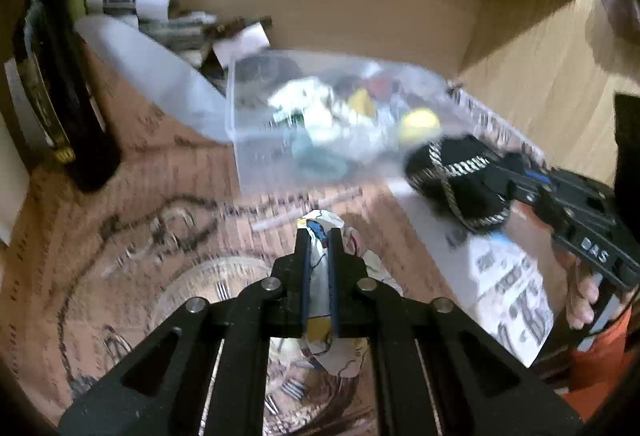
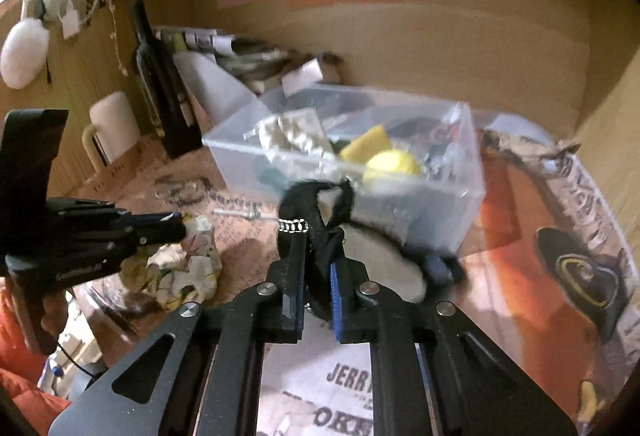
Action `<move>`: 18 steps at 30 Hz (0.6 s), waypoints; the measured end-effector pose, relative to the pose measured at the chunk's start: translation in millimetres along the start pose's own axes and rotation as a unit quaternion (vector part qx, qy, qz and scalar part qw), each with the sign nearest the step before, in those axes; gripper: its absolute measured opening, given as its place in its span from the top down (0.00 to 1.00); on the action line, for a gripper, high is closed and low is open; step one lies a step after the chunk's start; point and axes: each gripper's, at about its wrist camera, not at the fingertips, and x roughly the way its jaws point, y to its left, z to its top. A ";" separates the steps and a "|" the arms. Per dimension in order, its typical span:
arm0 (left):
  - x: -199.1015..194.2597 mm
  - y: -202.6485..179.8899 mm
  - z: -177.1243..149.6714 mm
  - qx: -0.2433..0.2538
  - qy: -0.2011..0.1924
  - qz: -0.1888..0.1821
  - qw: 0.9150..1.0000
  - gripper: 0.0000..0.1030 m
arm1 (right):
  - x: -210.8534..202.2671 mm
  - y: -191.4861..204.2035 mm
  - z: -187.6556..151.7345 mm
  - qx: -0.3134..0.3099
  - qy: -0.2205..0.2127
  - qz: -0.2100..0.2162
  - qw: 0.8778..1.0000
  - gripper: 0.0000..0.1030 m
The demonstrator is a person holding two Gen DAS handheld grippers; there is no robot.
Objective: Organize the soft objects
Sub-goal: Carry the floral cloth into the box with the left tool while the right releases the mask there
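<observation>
My left gripper (image 1: pixel 319 236) is shut on a crumpled white patterned cloth (image 1: pixel 320 276); the cloth also shows in the right wrist view (image 2: pixel 184 268), where it hangs low by the left gripper (image 2: pixel 180 230). My right gripper (image 2: pixel 316 256) is shut on a black fabric piece with a silver-beaded trim (image 2: pixel 316 203); it also shows in the left wrist view (image 1: pixel 456 179), held by the right gripper (image 1: pixel 500 171) close to the clear plastic bin (image 1: pixel 240 155). The bin (image 2: pixel 452 220) holds several soft items, among them a yellow sponge (image 2: pixel 366 147) and a yellow ball (image 2: pixel 394 163).
A dark bottle (image 1: pixel 68 95) and a white mug (image 2: pixel 112 127) stand at the left. Papers and clutter (image 1: pixel 132 3) lie behind the bin against the wooden shelf wall (image 1: pixel 360 3). Printed papers (image 2: pixel 340 396) cover the surface. A black slipper-like item (image 2: pixel 580 276) lies at the right.
</observation>
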 end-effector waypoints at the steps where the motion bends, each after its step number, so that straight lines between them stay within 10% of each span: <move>1: -3.8 0.1 5.2 0.003 -0.009 0.002 1.000 0.94 | -5.3 0.0 3.2 -0.001 -0.009 -0.002 1.000 0.91; 18: -21.8 17.3 89.5 -0.019 -0.112 0.026 0.993 0.94 | -38.8 -16.5 67.5 -0.019 -0.130 -0.055 0.990 0.91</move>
